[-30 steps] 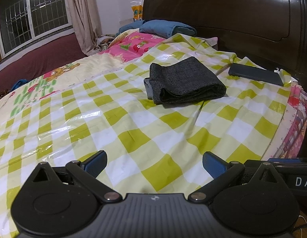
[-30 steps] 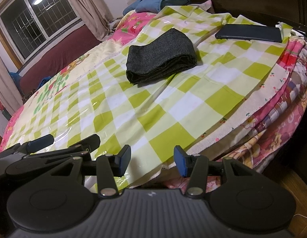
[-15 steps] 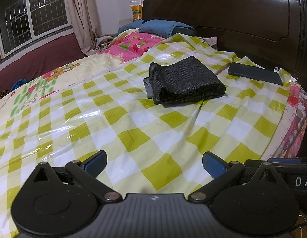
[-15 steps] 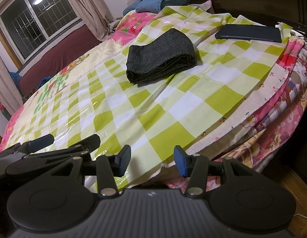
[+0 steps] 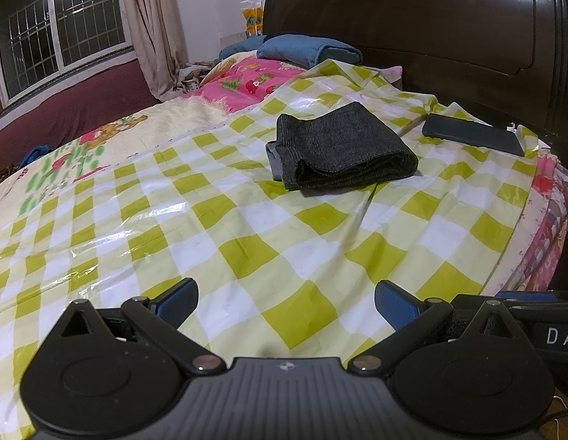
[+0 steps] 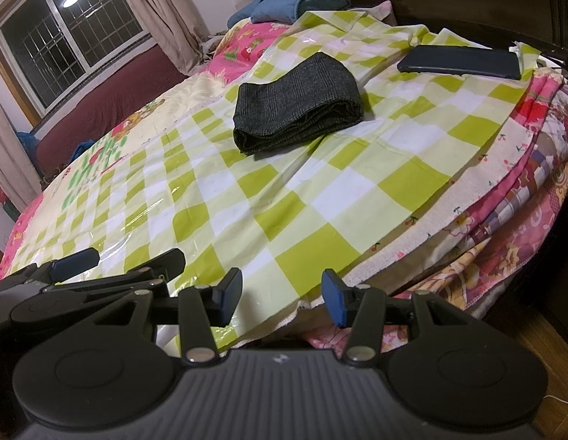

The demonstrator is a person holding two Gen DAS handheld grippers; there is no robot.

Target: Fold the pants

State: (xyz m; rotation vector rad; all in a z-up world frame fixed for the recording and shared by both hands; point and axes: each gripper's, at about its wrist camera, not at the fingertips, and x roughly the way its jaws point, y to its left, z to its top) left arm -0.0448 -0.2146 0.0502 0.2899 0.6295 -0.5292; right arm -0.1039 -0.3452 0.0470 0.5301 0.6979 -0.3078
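Dark grey pants (image 5: pixel 339 150) (image 6: pixel 298 108) lie folded into a compact rectangle on the green-and-white checked sheet (image 5: pixel 247 234) (image 6: pixel 269 198), far ahead of both grippers. My left gripper (image 5: pixel 286 302) hovers low over the sheet near its front, open wide, nothing between its blue pads. At the bed's near edge my right gripper (image 6: pixel 282 299) is open too, its jaws about half apart and empty. The left gripper (image 6: pixel 119 262) also shows at the left of the right wrist view.
A flat dark case (image 5: pixel 473 134) (image 6: pixel 462 62) lies near the dark wooden headboard (image 5: pixel 430 29). Blue folded cloth (image 5: pixel 306 49) sits at the head of the bed. Flowered bedding (image 6: pixel 522 190) hangs off the right edge. A window (image 5: pixel 56 25) is at the left.
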